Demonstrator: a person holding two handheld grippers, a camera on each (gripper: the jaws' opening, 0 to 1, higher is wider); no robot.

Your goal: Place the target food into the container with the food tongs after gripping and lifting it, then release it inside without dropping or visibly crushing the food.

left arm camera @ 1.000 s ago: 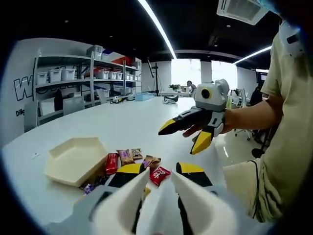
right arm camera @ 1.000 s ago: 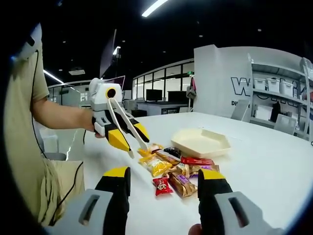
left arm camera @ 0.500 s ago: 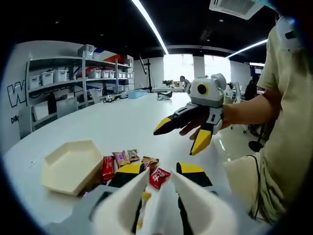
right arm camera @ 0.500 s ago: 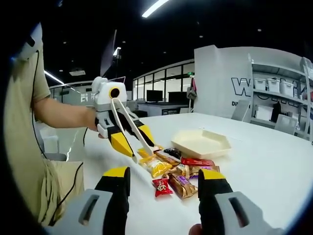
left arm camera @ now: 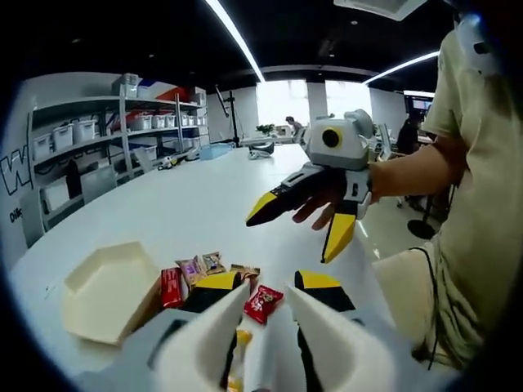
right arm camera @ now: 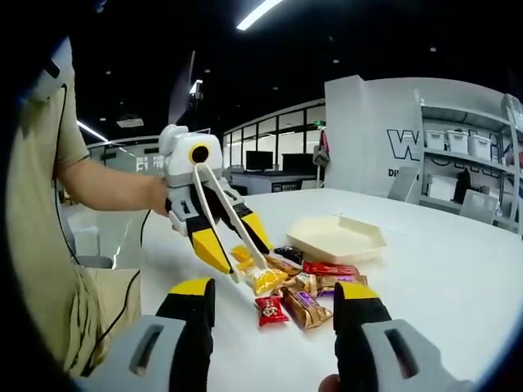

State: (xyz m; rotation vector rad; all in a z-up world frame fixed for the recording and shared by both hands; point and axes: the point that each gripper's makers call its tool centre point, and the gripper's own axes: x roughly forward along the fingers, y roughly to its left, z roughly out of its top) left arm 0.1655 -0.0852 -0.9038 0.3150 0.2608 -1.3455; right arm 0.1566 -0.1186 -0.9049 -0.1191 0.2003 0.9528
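Note:
White food tongs (left arm camera: 214, 331) sit clamped in my left gripper (left arm camera: 268, 282), their two blades spread apart. In the right gripper view the left gripper (right arm camera: 237, 245) hangs over the snack pile, and the tongs (right arm camera: 232, 214) reach down to a yellow packet (right arm camera: 265, 280). A small red packet (left arm camera: 263, 300) lies just ahead of the blades. The cream hexagonal container (left arm camera: 106, 286) stands beside the pile, with nothing in it (right arm camera: 337, 238). My right gripper (right arm camera: 274, 292) is open and holds nothing; it hovers above the table (left arm camera: 288, 238).
Several wrapped snacks (right arm camera: 306, 286) lie loose on the white table (left arm camera: 204, 204). Shelves with storage bins (left arm camera: 82, 139) line the wall. The person's torso in a beige shirt (left arm camera: 482, 229) is close to the table edge.
The left gripper has come lower and nearer the pile, so the tong tips now reach the yellow packet. The right gripper has stayed about where it was.

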